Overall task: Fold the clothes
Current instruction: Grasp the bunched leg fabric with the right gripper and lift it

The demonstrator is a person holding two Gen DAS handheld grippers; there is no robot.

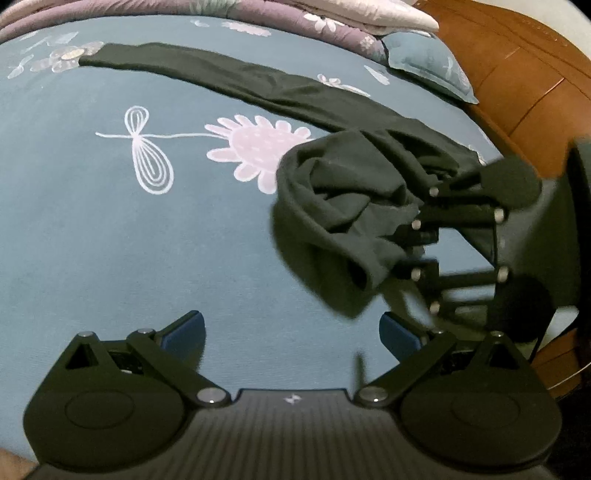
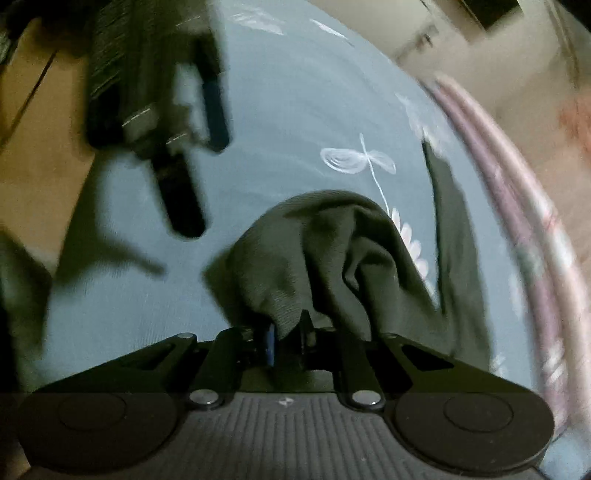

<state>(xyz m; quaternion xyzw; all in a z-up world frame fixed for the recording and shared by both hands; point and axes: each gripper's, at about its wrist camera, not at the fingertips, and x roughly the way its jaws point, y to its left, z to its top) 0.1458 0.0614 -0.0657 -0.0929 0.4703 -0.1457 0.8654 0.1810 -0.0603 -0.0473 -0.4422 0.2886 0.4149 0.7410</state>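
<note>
A dark green garment (image 1: 229, 79) lies as a long strip across the blue flowered bed sheet (image 1: 92, 229). Its near end is bunched into a lifted wad (image 1: 343, 199). My right gripper (image 1: 413, 249) comes in from the right and is shut on that wad. In the right wrist view the fabric (image 2: 325, 258) rises in folds out of the pinched jaws of the right gripper (image 2: 288, 336). My left gripper (image 1: 291, 332) hovers open over bare sheet just left of the wad, with nothing between its blue pads (image 1: 184, 328). It appears blurred at the upper left (image 2: 201, 162) of the right wrist view.
A purple flowered quilt (image 1: 295, 18) and a blue pillow (image 1: 428, 62) lie along the far side of the bed. Brown wooden boards (image 1: 517, 81) show past the bed's right edge. The quilt's edge (image 2: 517, 206) curves down the right of the right wrist view.
</note>
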